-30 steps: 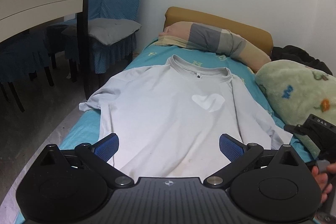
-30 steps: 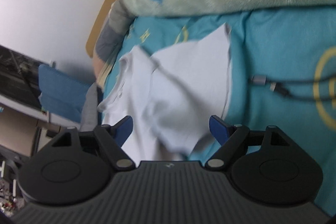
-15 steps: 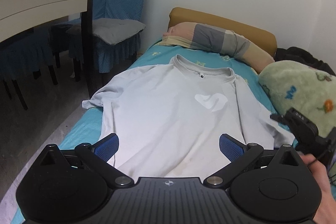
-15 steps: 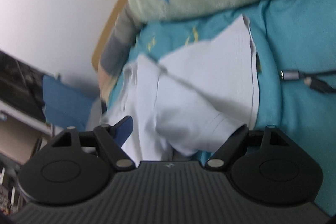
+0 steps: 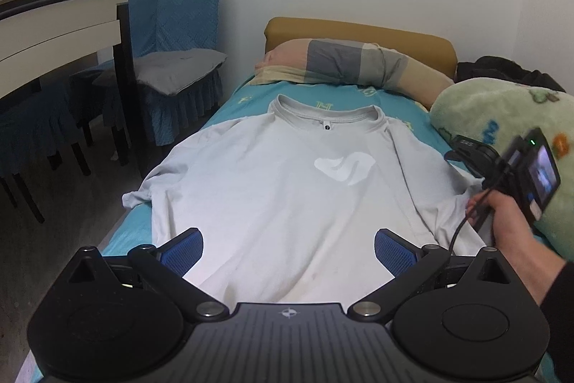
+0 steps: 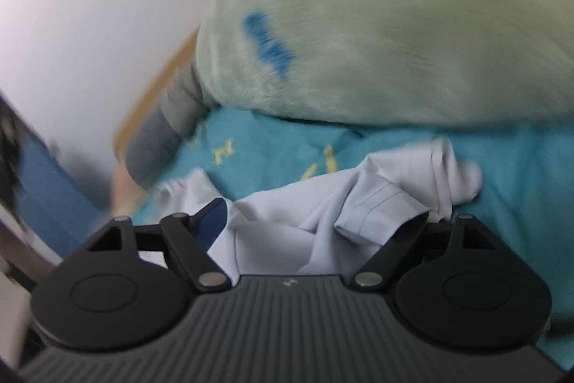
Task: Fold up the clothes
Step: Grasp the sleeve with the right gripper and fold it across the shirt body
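A pale grey T-shirt [image 5: 280, 189] lies flat, collar away from me, on a turquoise bed sheet [image 5: 236, 96]. My left gripper [image 5: 288, 248] is open and empty, held above the shirt's hem. My right gripper [image 6: 315, 221] is open, with its fingers spread around the shirt's bunched right sleeve [image 6: 373, 207]; the sleeve lies rumpled between the jaws, covering the right pad. In the left wrist view the right gripper [image 5: 473, 155] sits at the shirt's right sleeve, held by a hand.
A striped pillow [image 5: 351, 63] lies at the bed's head. A green plush blanket [image 5: 502, 117] bulks along the right side, also filling the right wrist view [image 6: 394, 24]. A blue-covered chair [image 5: 172, 60] and a table [image 5: 53, 24] stand left of the bed.
The right gripper has pushed forward onto the right sleeve, which has bunched up between its jaws. The left gripper has stayed open above the hem and pulled back a little.
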Action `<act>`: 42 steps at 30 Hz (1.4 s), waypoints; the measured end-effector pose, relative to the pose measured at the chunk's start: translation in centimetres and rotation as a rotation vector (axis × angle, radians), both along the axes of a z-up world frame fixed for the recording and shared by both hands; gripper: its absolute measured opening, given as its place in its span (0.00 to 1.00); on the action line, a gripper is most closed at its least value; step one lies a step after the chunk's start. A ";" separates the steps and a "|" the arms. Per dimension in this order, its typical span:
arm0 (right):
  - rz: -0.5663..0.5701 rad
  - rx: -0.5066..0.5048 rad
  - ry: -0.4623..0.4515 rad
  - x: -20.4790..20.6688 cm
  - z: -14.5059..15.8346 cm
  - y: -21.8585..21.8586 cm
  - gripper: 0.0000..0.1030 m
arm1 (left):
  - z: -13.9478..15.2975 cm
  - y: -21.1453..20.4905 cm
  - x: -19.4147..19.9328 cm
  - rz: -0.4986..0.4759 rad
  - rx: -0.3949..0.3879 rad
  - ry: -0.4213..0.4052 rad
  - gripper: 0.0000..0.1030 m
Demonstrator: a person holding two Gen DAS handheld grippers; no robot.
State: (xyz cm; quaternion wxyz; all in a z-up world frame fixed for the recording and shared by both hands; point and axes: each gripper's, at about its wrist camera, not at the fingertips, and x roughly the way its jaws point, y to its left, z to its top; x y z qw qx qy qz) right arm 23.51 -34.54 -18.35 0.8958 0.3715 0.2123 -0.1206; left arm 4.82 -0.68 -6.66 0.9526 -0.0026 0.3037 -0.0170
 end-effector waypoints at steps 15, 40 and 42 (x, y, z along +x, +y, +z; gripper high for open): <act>0.028 -0.662 -0.039 1.4 16.1 3.6 0.12 | 3.1 5.8 0.8 0.071 -0.121 -0.042 1.00; 0.717 -0.713 0.033 4.4 8.8 28.6 0.85 | -2.1 14.5 5.5 0.262 -0.244 0.087 0.99; 0.701 -0.702 0.008 2.6 10.2 27.0 0.85 | -2.1 14.0 5.6 0.251 -0.232 0.083 0.99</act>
